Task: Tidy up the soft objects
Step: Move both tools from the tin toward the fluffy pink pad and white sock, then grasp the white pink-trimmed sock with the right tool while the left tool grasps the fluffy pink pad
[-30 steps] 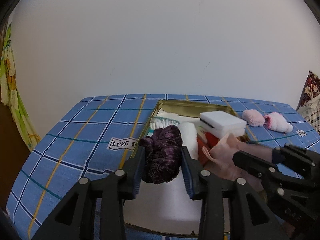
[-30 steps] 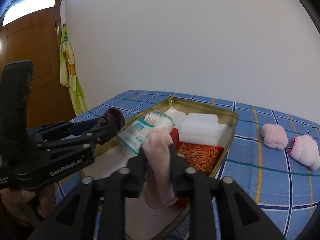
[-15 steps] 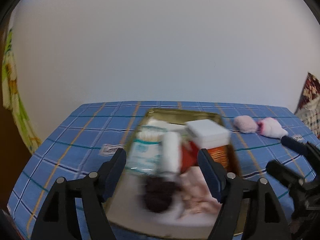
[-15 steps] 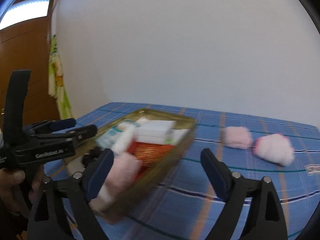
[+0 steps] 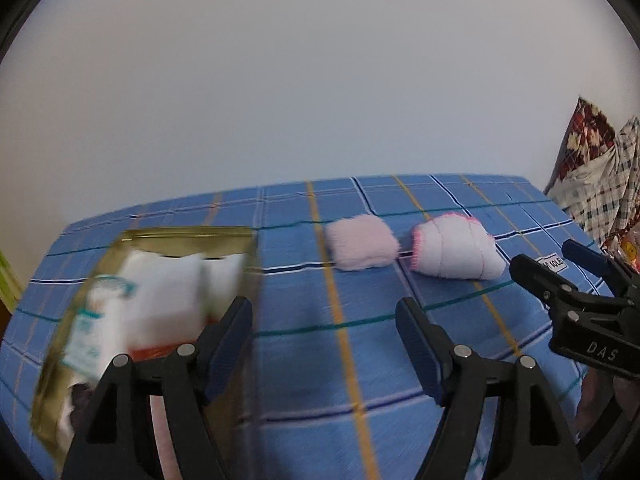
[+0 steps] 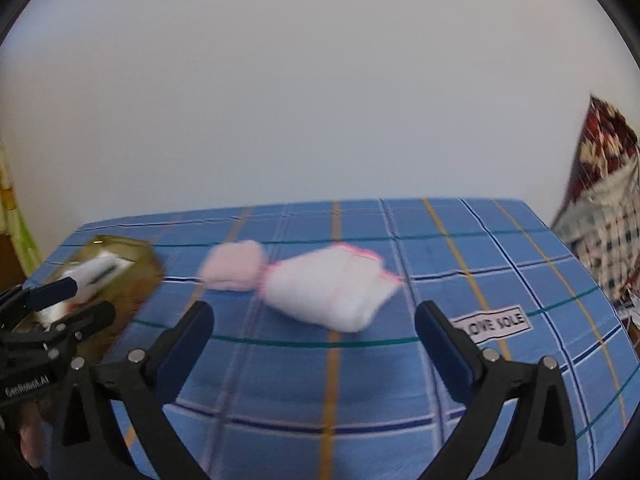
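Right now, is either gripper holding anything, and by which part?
Nothing is held. The left gripper is open and empty; the right gripper is empty, jaws opening.

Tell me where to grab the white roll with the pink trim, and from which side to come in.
Grip the white roll across its thick middle, coming from the near side, probably with the right gripper, whose jaws are opening with nothing between them. The roll lies flat on the tablecloth, and the fluffy pink bundle crowds its far-left end.
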Available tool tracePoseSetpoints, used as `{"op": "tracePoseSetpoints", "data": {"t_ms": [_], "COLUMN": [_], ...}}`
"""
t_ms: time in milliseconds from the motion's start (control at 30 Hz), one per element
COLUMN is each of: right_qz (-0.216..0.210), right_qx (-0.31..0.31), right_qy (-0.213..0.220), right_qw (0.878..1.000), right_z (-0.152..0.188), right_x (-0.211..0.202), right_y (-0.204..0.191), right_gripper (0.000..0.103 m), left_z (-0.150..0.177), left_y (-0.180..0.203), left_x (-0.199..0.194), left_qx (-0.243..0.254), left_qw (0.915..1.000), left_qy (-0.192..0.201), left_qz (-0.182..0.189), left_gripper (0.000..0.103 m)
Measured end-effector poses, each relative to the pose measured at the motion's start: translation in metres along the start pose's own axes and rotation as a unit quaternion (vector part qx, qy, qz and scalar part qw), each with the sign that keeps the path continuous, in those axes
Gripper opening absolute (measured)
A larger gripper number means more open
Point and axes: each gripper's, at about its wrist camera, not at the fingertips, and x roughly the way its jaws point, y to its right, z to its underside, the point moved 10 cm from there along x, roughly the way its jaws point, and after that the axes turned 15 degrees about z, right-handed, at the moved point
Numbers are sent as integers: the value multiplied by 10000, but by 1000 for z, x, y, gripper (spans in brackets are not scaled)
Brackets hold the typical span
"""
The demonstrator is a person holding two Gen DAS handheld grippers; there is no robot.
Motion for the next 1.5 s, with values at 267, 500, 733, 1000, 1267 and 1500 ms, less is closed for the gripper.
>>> {"op": "tracePoseSetpoints", "data": {"t_ms": [267, 500, 733, 1000, 1267, 1500], "right_qz": [6, 183, 2, -412, -106, 18], "right_qx": [173, -199, -148, 310, 264, 394], "right_qy": [-658, -1109, -1440, -1428, -974, -719], "right_qw": [9977, 9935, 9895, 9884, 9948, 9966], "right_z": [-6, 10, 17, 18, 10, 1], "right_x": [56, 96, 113, 102, 76, 63], "right_y": [-2, -27, -26, -5, 7, 12], "right_gripper": [102, 102, 63, 25, 23, 23], "left_z": [-34, -36, -32, -33, -37, -37], "left_y": [-16, -32, -22, -2, -3, 0], "left_x": [65, 73, 85, 106, 137, 156], "left_qx": [-274, -307, -26, 145, 25, 34], "left_qw": [9981, 9974, 9980, 9984, 9979, 9973], "left_qy": [-206, -92, -186, -368, -599, -717], "left_qz": [-508, -643, -603, -402, -254, -150], "left_gripper": [76, 76, 76, 76, 76, 76]}}
